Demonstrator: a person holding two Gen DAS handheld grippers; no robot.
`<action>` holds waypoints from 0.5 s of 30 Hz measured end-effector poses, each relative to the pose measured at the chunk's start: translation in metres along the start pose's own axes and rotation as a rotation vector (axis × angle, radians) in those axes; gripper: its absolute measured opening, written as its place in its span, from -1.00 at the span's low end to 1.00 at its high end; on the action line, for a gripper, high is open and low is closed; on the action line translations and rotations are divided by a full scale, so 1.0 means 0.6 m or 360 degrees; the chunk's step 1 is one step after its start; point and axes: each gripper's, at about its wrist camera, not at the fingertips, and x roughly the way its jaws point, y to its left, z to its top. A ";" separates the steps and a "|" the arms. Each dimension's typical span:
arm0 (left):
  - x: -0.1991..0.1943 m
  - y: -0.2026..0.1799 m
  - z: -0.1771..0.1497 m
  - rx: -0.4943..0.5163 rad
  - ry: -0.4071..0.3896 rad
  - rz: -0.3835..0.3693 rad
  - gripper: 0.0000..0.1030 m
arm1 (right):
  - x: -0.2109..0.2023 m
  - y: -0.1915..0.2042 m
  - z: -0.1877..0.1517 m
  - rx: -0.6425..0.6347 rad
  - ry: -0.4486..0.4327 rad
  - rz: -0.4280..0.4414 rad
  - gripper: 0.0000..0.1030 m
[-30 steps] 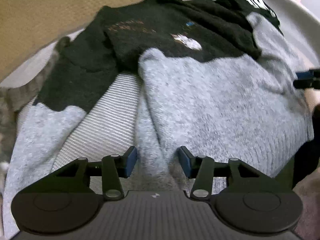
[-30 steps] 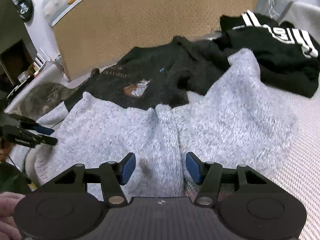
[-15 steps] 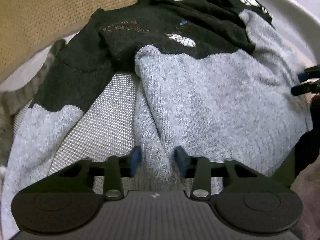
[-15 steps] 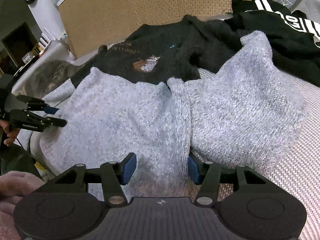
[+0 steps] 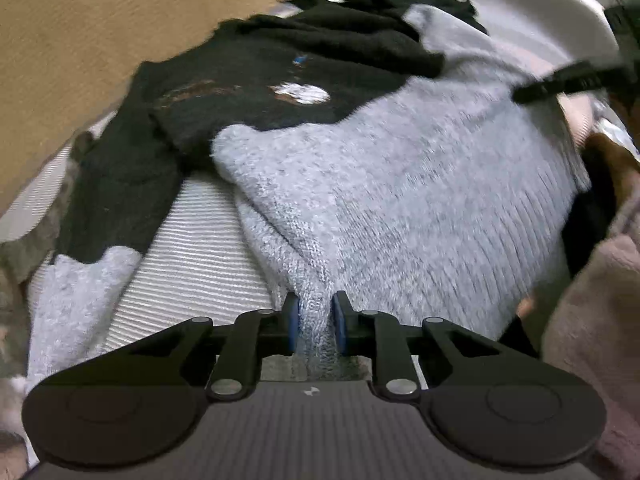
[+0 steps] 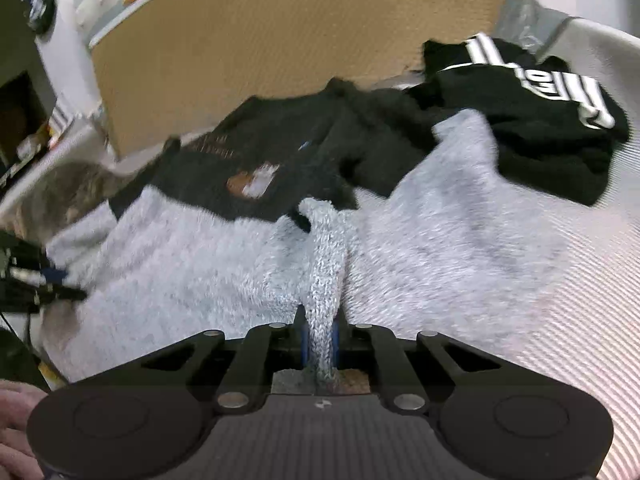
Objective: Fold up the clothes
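Note:
A knit sweater, grey [image 5: 400,184] below and black [image 5: 280,80] above, lies spread on a white ribbed surface [image 5: 200,232]. My left gripper [image 5: 314,312] is at its near grey edge, jaws closing, the blue pads pinching a raised fold of grey knit. In the right wrist view the same sweater [image 6: 180,264] fills the middle. My right gripper [image 6: 320,332] has its jaws closing too, and they squeeze a narrow ridge of grey knit [image 6: 326,264]. Each gripper shows blurred at the edge of the other's view.
A black garment with white stripes [image 6: 540,96] lies crumpled beyond the sweater. A tan woven board [image 6: 280,40] stands behind it. Something grey-brown and furry [image 6: 60,192] rests at the left edge. A pink fleece sleeve [image 5: 592,320] is at the right.
Both grippers went from open over the grey knit to pinched on folds of it. The fabric between each pair of pads has bunched into a ridge.

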 end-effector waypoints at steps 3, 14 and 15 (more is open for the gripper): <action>-0.004 -0.016 0.006 0.0061 0.0042 -0.0036 -0.62 | -0.013 -0.013 0.000 0.0042 -0.0016 -0.0013 -0.78; 0.004 -0.033 -0.017 0.0231 0.0307 -0.0041 -0.62 | -0.026 -0.046 -0.005 0.0153 0.0005 0.0002 -0.77; 0.005 -0.032 -0.018 0.0226 0.0328 -0.0065 -0.63 | -0.027 -0.044 -0.006 0.0147 0.0001 0.0001 -0.77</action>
